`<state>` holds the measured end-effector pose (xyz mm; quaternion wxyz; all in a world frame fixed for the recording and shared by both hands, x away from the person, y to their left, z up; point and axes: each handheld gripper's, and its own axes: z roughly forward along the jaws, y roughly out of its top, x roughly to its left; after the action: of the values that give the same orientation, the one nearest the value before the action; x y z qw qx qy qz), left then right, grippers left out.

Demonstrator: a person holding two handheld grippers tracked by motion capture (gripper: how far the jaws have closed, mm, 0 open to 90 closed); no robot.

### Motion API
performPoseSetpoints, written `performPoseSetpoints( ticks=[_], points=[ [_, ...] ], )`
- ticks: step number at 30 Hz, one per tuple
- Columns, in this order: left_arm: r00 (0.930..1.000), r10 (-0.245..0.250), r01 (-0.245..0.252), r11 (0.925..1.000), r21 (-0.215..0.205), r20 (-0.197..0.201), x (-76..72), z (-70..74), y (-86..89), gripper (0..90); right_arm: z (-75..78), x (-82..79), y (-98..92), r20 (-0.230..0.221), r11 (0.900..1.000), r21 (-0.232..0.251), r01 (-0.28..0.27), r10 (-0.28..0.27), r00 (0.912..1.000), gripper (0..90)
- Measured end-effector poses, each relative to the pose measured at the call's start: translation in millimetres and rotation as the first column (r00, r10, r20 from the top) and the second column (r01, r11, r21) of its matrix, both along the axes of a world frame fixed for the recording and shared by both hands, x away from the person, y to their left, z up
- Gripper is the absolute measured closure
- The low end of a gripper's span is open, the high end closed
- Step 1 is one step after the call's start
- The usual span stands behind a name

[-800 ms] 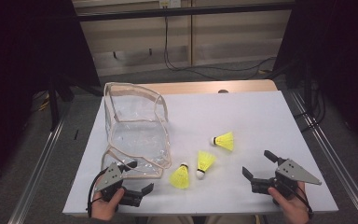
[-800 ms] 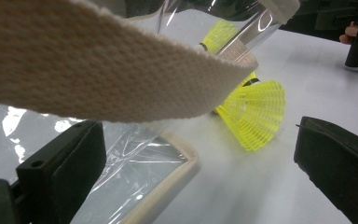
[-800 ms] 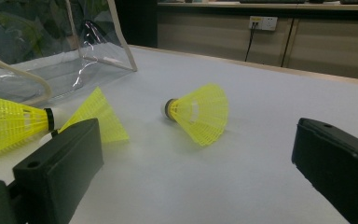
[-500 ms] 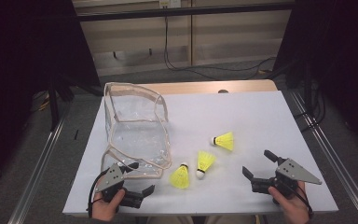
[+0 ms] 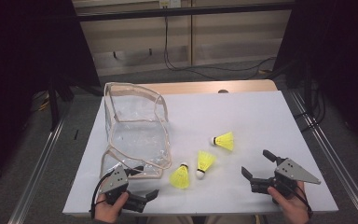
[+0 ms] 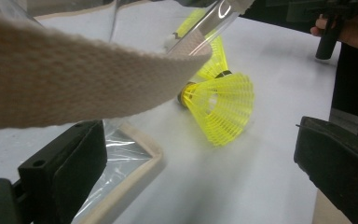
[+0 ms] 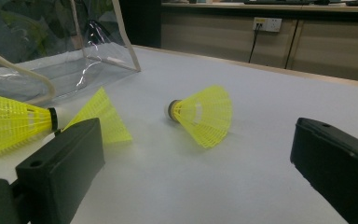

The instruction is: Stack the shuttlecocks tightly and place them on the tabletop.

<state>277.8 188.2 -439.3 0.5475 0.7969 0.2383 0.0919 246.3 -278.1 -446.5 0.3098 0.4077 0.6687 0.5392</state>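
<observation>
1. The left gripper [image 5: 145, 183] sits at the near left corner of the white table [image 5: 261, 116], its jaws spread wide with nothing between them. It rests just beside the near edge of the clear bag [image 5: 137, 133]; in the left gripper view the bag's cloth strap [image 6: 74, 74] hangs across the top, above the jaws, and I cannot tell whether it touches them.
2. The right gripper [image 5: 258, 164] is at the near right, jaws also wide apart and empty, pointing toward the shuttlecocks.
3. Count: three yellow shuttlecocks, one clear bag, two grippers.
4. All three shuttlecocks lie on their sides on the table, outside the bag: the nearest shuttlecock [image 5: 180, 176] lies just right of the bag's near corner, the middle shuttlecock [image 5: 204, 163] close beside it, and the far shuttlecock [image 5: 223, 140] a little apart.
5. Against the earlier frames, nothing has shifted: both grippers, the bag and the shuttlecocks keep the same places.
</observation>
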Motion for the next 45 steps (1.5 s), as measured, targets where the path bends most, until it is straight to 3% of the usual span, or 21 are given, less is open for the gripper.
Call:
performPoseSetpoints(
  ticks=[25, 45],
  points=[
    [0.9979, -0.057, 0.058, 0.9983, 0.007, -0.032, -3.5, -3.0, -31.7, 3.8, 0.2, -0.1, 1.5, 0.004, 1.000, -0.002, -0.010, 0.010, 0.9999, 2.1],
    [0.9989, -0.035, 0.036, 0.9988, 0.033, -0.032, -3.9, -4.4, -56.6, 4.2, 0.2, -0.3, 1.5, 0.002, 1.000, 0.001, -0.009, 0.009, 1.0000, 2.2]
  ],
)
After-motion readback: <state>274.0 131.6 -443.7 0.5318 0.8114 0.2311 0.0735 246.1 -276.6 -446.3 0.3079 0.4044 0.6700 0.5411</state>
